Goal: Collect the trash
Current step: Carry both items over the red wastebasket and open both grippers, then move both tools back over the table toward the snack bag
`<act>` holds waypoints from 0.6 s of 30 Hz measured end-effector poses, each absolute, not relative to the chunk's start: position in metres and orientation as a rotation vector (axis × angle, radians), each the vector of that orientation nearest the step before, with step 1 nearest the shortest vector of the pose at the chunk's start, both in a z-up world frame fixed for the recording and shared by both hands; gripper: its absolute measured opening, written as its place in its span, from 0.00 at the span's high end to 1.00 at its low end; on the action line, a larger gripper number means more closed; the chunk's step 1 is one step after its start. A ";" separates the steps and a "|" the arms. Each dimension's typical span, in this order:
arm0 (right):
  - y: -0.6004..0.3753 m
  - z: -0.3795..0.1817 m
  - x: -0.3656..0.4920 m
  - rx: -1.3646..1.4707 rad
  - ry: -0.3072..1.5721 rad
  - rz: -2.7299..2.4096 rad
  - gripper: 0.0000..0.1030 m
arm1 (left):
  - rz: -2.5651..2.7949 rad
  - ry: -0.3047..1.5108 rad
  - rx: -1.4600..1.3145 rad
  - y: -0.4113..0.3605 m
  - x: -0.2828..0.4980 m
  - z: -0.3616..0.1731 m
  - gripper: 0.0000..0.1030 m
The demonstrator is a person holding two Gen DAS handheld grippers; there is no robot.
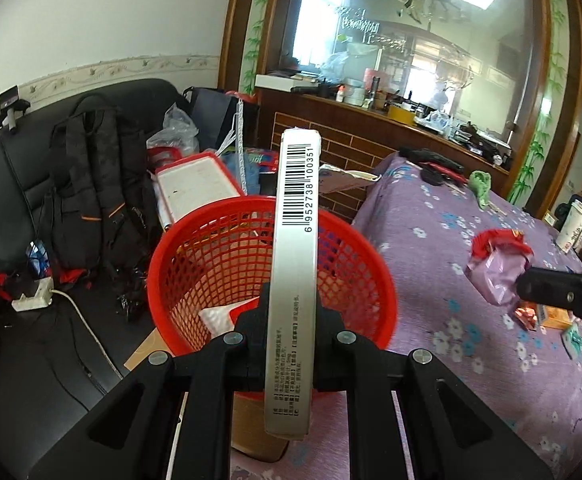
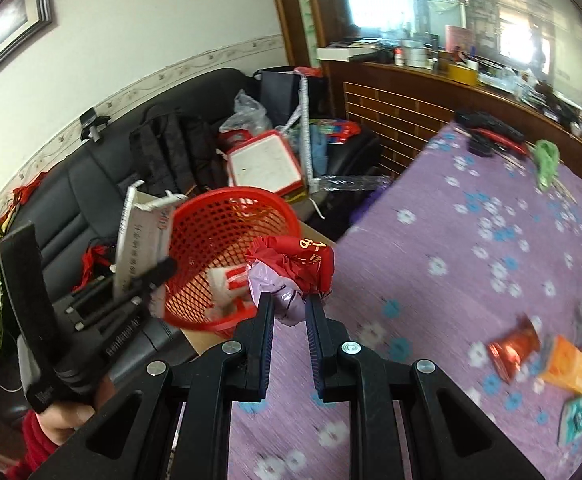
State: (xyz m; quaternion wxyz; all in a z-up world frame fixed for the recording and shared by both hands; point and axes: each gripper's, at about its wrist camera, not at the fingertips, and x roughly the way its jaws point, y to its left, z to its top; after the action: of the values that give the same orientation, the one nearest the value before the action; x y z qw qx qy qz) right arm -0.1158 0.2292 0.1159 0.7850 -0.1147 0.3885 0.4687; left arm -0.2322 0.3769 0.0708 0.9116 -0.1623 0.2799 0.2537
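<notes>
I am holding a flat white box (image 1: 295,264) edge-up in my left gripper (image 1: 289,312), its fingers (image 1: 257,320) clenched on its two broad faces, so the barcoded narrow side is facing the left wrist camera. The box is hanging over the near rim of the red mesh basket (image 1: 219,256), which is already carrying a white and red carton (image 1: 227,314) at its bottom. In the right wrist view the same box (image 2: 141,236) is showing to the left of the basket (image 2: 219,240).

My right gripper (image 2: 289,312) is grasping a crumpled lilac and red wrapper (image 2: 291,276) between its fingers (image 2: 265,320), right beside the basket's near right rim, at the left edge of the tabletop (image 2: 451,240) with its purple flowered cloth. More litter is lying on the cloth at the near right: a red foil wrapper (image 2: 513,350), an orange carton (image 2: 565,364) and a teal packet (image 2: 579,418). Beyond the basket, to the far left, a black sofa (image 1: 7,184) is carrying a black backpack (image 1: 91,192) and a red-rimmed white tray (image 1: 199,188).
</notes>
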 end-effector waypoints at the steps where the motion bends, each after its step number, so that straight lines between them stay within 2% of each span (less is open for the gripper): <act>1: 0.236 0.116 -0.116 -0.254 0.836 1.016 0.83 | 0.524 0.579 -0.339 0.380 -0.231 0.070 0.87; 12: 0.305 0.102 -0.102 -0.264 0.886 1.058 0.82 | 0.549 0.582 -0.355 0.410 -0.228 0.068 0.87; 15: 0.319 0.097 -0.097 -0.275 0.902 1.055 0.75 | 0.564 0.577 -0.354 0.413 -0.226 0.068 0.86; 16: 0.321 0.096 -0.095 -0.273 0.902 1.040 0.72 | 0.569 0.578 -0.355 0.414 -0.225 0.068 0.82; 18: 0.317 0.096 -0.091 -0.251 0.905 1.032 0.72 | 0.577 0.568 -0.364 0.415 -0.226 0.069 0.48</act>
State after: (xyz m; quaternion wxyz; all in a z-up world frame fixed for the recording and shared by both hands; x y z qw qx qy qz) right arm -0.0906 0.3167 0.0963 0.7664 -0.1156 0.4165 0.4752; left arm -0.2256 0.4148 0.0691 0.9030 -0.1763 0.2748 0.2792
